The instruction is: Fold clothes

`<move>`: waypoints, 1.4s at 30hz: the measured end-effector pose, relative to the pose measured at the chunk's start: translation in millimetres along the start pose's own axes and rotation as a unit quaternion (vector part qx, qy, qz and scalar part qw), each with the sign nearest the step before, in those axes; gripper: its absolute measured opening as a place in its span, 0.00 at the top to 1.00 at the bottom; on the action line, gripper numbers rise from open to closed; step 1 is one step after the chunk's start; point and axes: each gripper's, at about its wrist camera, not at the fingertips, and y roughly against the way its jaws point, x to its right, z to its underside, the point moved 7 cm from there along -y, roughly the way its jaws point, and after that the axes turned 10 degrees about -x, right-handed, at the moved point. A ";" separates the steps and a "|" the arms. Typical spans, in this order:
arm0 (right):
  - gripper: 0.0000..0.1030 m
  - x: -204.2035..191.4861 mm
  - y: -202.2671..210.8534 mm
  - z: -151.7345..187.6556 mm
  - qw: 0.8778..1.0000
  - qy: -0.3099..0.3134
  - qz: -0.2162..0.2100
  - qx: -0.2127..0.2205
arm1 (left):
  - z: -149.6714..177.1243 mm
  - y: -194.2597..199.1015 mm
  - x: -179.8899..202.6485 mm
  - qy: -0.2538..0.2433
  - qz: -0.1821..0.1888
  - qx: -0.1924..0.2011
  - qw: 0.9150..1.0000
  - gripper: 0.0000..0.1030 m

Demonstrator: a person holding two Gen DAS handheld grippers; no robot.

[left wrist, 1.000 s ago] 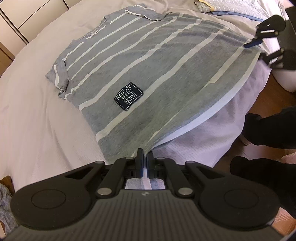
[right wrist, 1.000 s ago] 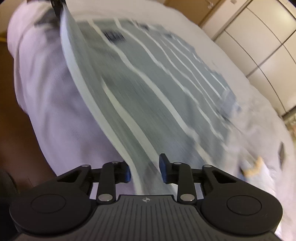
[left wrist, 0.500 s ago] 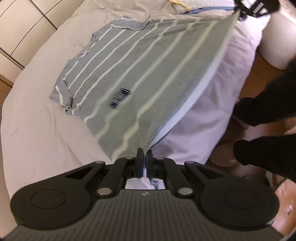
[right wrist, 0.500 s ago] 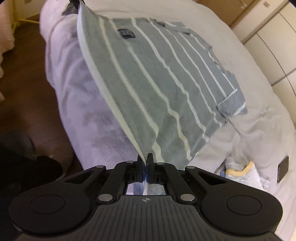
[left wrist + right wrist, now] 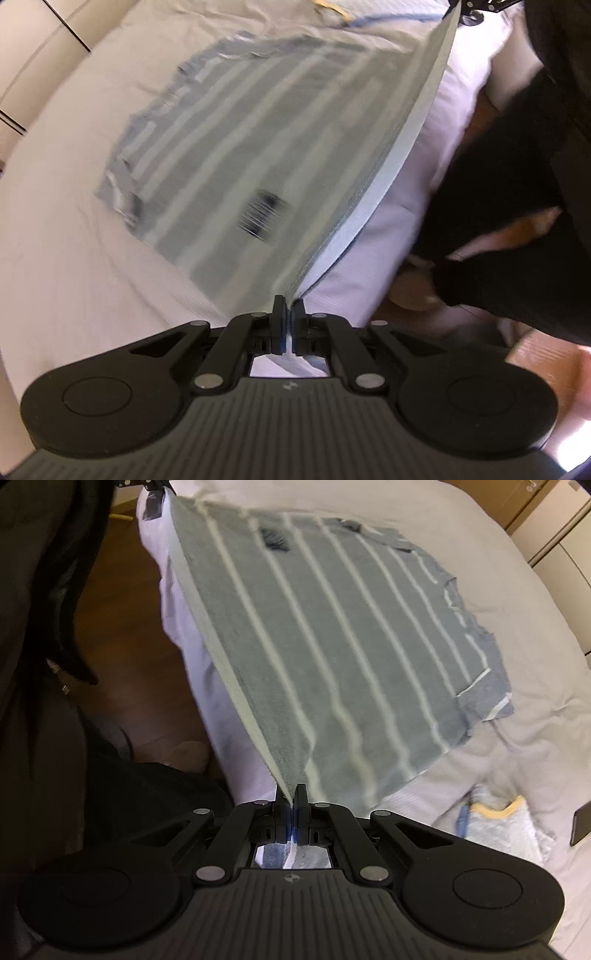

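A grey T-shirt with white stripes lies with its collar end on the bed, a dark patch on its front. Its bottom hem is raised off the mattress and stretched taut between both grippers. My left gripper is shut on one hem corner. My right gripper is shut on the other hem corner. Each gripper shows in the other's view at the far end of the hem: the right gripper at the top right, the left gripper at the top left.
The bed sheet is pale. Folded clothes with a yellow trim lie near the right gripper, and a dark phone lies at the edge. A person's dark-clothed legs stand on the wooden floor beside the bed.
The right gripper closed on the hem corner. Both grippers rose, lifting the hem off the bed so the shirt's lower half now hangs as a taut slope.
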 end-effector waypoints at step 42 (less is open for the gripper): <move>1.00 430.8 -216.9 -158.8 0.973 -0.204 -0.104 -0.040 | -245.7 -245.2 -358.7 -0.026 0.088 -0.036 0.995 1.00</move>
